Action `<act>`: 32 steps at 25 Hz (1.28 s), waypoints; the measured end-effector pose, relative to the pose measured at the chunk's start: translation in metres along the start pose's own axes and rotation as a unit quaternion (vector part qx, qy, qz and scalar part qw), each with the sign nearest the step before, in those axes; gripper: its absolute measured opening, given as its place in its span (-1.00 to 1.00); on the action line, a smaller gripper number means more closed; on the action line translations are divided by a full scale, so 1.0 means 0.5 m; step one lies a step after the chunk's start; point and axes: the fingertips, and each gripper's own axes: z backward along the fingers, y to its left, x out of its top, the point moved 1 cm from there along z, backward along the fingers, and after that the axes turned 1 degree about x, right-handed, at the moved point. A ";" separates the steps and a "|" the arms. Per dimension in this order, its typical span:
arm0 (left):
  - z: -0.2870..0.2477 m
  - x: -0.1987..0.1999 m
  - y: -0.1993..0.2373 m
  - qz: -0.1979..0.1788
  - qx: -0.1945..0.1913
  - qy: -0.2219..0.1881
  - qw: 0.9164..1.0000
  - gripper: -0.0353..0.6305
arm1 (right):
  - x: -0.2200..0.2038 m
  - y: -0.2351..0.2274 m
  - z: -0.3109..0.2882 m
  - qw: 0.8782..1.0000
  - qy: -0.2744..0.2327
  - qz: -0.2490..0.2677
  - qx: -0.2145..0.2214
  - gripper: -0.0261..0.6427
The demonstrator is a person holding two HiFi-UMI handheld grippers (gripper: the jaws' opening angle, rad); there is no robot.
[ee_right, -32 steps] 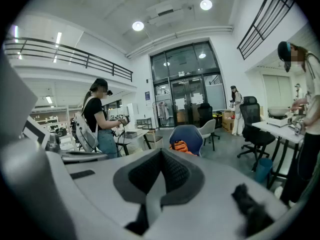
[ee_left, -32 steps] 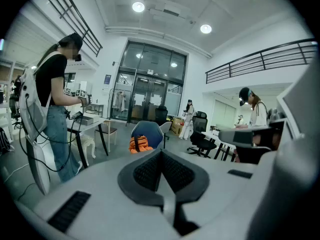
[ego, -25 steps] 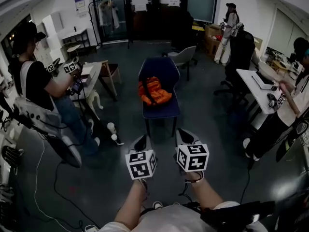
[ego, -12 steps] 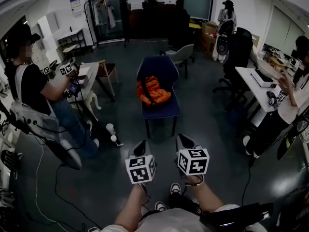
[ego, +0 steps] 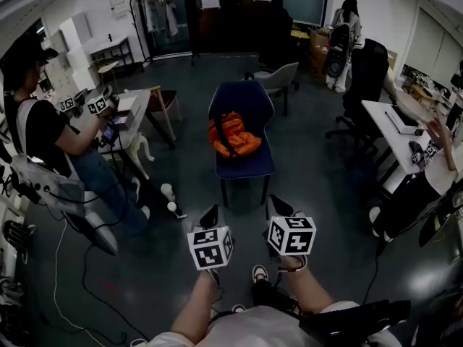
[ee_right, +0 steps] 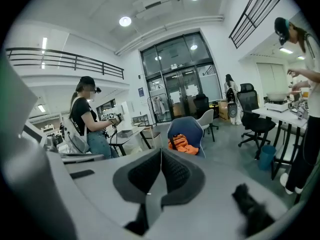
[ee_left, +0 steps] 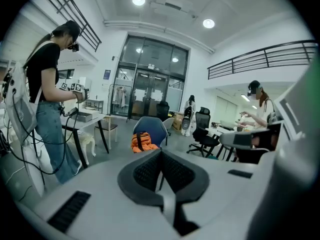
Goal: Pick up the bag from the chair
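Observation:
An orange bag [ego: 231,136] with a dark strap lies on the seat of a blue chair [ego: 241,105] in the middle of the room. The left gripper view shows the bag [ee_left: 141,142] and the chair [ee_left: 152,128] ahead; so does the right gripper view, with the bag [ee_right: 182,143] on the chair [ee_right: 189,128]. My left gripper [ego: 210,215] and right gripper [ego: 278,207] hang side by side short of the chair's front edge, both shut and empty, clear of the bag.
A person [ego: 51,139] with grippers stands at a desk [ego: 134,114] left of the chair. A grey chair [ego: 278,80] stands behind it. A white desk [ego: 394,129] and black office chair [ego: 362,78] are at the right, with other people. Cables [ego: 69,266] trail on the floor.
Both grippers have moved forward toward the chair, which sits closer in view. The people at the back right have shifted. The bag has not moved.

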 end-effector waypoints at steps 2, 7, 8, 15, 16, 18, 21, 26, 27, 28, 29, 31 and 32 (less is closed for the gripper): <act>-0.028 0.015 0.006 0.001 0.007 -0.002 1.000 -0.86 | 0.015 -0.010 -0.030 1.000 0.001 0.002 0.006 -0.83; -0.105 0.062 0.003 0.001 0.023 -0.010 1.000 -0.86 | 0.060 -0.053 -0.102 1.000 0.002 0.009 0.019 -0.83; -0.120 0.071 0.003 0.001 0.025 -0.012 1.000 -0.86 | 0.068 -0.061 -0.117 1.000 0.003 0.011 0.021 -0.82; -0.217 0.113 0.000 0.006 0.039 -0.011 0.999 -0.86 | 0.112 -0.114 -0.207 0.999 0.016 0.019 0.033 -0.83; -0.229 0.117 0.000 0.005 0.040 -0.010 0.999 -0.86 | 0.117 -0.120 -0.219 0.999 0.018 0.019 0.034 -0.82; -0.255 0.122 -0.001 0.004 0.043 -0.007 0.999 -0.86 | 0.125 -0.134 -0.242 0.999 0.020 0.017 0.038 -0.83; -0.295 0.131 -0.004 0.005 0.049 -0.003 0.999 -0.86 | 0.137 -0.156 -0.276 0.999 0.023 0.017 0.045 -0.83; -0.366 0.148 -0.019 0.007 0.053 0.001 0.999 -0.86 | 0.153 -0.205 -0.328 0.998 0.033 0.018 0.048 -0.83; -0.380 0.152 -0.020 0.007 0.054 0.003 0.999 -0.86 | 0.156 -0.214 -0.340 0.998 0.035 0.017 0.049 -0.83; -0.394 0.154 -0.020 0.008 0.056 0.004 0.998 -0.86 | 0.158 -0.222 -0.351 0.998 0.037 0.017 0.051 -0.83; -0.408 0.156 -0.021 0.008 0.057 0.006 0.998 -0.86 | 0.160 -0.230 -0.363 0.998 0.040 0.016 0.052 -0.83; -0.436 0.159 -0.022 0.010 0.060 0.010 0.998 -0.86 | 0.162 -0.247 -0.385 0.997 0.045 0.015 0.053 -0.82; -0.449 0.161 -0.022 0.010 0.060 0.012 0.998 -0.86 | 0.163 -0.255 -0.395 0.997 0.047 0.015 0.053 -0.83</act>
